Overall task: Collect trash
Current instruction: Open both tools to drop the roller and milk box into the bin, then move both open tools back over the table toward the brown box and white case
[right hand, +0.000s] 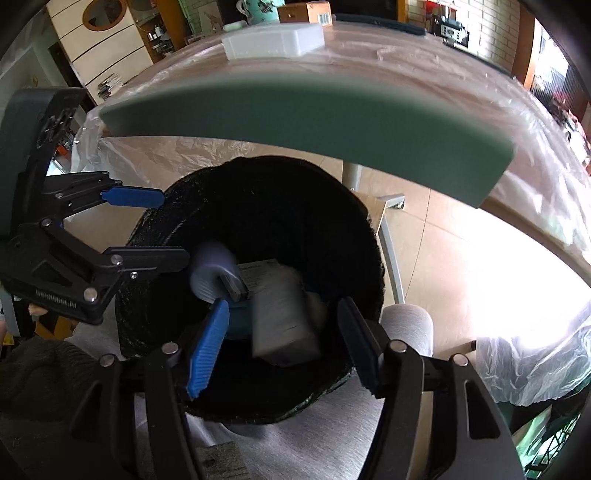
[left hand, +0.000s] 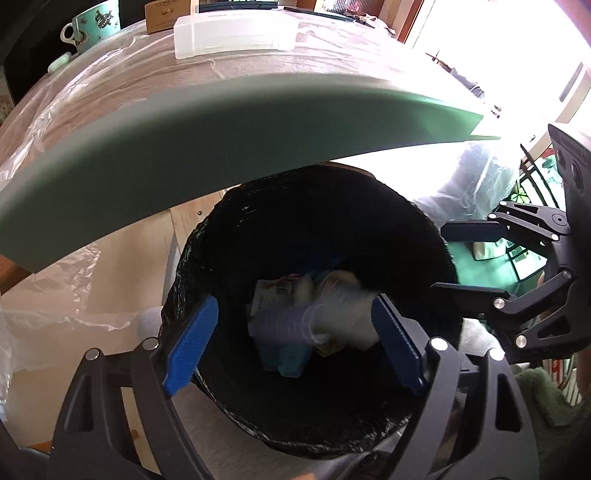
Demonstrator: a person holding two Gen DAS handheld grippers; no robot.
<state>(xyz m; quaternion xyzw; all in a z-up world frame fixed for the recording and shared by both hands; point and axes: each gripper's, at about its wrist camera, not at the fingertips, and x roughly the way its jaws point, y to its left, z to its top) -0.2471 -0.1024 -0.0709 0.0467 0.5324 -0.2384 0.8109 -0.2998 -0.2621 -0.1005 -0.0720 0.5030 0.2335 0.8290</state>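
Left tongs (left hand: 291, 343) spread above the black-lined bin (left hand: 439, 236), nothing pinched; blurred white bottle (left hand: 332, 317) between the pads but clear of them, over the bin's mouth. Right tongs (right hand: 282, 343) spread too, pads apart from the blurred grey-white box (right hand: 284, 317) tumbling between them into the bin. Other scraps at the bin's bottom, too dark to sort. Beyond the bin: desk (right hand: 369, 122) with green edge and plastic sheet, carrying a clear box (right hand: 273, 42) and a green cup (left hand: 98, 24).
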